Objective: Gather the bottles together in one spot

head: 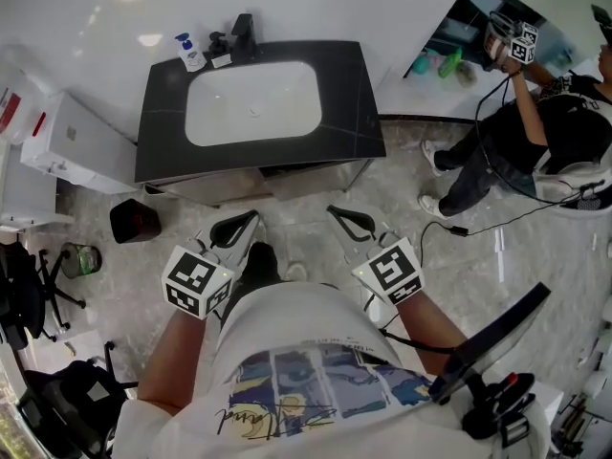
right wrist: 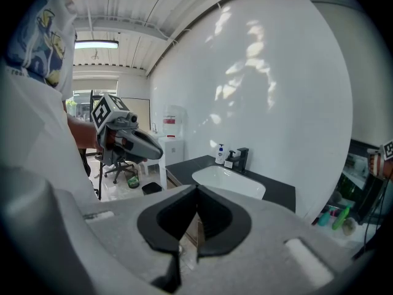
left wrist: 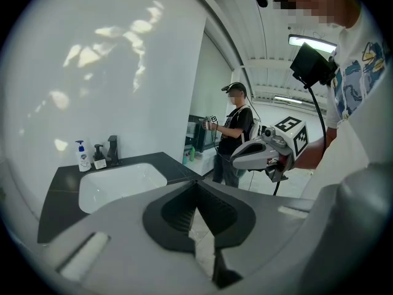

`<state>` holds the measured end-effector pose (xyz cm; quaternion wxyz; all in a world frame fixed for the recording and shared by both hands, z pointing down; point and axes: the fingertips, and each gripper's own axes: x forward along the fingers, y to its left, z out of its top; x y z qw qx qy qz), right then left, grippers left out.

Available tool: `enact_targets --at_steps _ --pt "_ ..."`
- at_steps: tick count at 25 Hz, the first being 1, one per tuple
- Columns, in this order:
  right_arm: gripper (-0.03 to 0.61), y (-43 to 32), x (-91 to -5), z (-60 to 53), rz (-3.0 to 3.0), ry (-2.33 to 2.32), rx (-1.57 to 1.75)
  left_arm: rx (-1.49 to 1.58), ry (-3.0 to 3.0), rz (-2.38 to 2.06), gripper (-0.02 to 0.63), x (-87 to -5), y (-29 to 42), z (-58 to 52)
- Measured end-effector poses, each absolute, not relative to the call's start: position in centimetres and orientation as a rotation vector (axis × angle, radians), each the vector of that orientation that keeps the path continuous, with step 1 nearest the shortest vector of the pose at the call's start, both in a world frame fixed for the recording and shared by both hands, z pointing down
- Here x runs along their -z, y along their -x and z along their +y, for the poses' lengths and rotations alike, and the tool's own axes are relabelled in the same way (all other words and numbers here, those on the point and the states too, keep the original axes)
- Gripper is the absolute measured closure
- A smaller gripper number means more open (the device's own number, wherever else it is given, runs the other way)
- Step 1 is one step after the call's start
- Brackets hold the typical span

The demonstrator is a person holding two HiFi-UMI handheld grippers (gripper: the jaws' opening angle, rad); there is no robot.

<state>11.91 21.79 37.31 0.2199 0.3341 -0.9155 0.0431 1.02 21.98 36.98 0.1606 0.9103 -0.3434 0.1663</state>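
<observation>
White-walled washroom, marbled floor (head: 459,256). Black counter (head: 163,132) with white basin (head: 251,103) at 12 o'clock. Pump bottle (head: 190,54) and dark dispenser (head: 220,44) stand at its 11 o'clock corner, beside tap (head: 243,32). Green bottles (head: 438,63) at 2 o'clock, well apart from these. Left gripper (head: 253,216), right gripper (head: 333,210): jaws together, empty, at waist. Risk: the tall pump bottle would likely topple if nudged by jaws not yet spread.

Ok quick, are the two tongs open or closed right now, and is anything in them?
Left tongs: closed, holding nothing.
Right tongs: closed, holding nothing.
</observation>
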Motion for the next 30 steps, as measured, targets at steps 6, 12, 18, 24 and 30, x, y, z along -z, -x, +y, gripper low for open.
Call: enact_targets --at_steps 6,12,18,24,30 --pt "0.578 -11.7 -37.3 22.0 -2.535 -0.911 -0.123 -0.473 -2.599 -0.980 0.612 -36.9 -1.2 22.1" --pt "0.578 -11.4 -37.2 22.0 -2.537 -0.907 -0.121 -0.468 -2.594 -0.987 0.612 -37.0 -1.0 22.2" --pt "0.578 -11.4 -37.3 22.1 -2.531 -0.895 -0.111 -0.464 -2.588 -0.988 0.612 -37.1 -0.9 22.3" --pt "0.578 -11.0 -37.4 22.2 -2.532 -0.882 -0.113 -0.466 -2.588 -0.989 0.612 -37.0 -0.7 22.3" --pt "0.578 -10.9 -37.3 22.0 -2.524 -0.880 -0.110 -0.473 -2.589 -0.979 0.612 -37.0 -0.5 22.1"
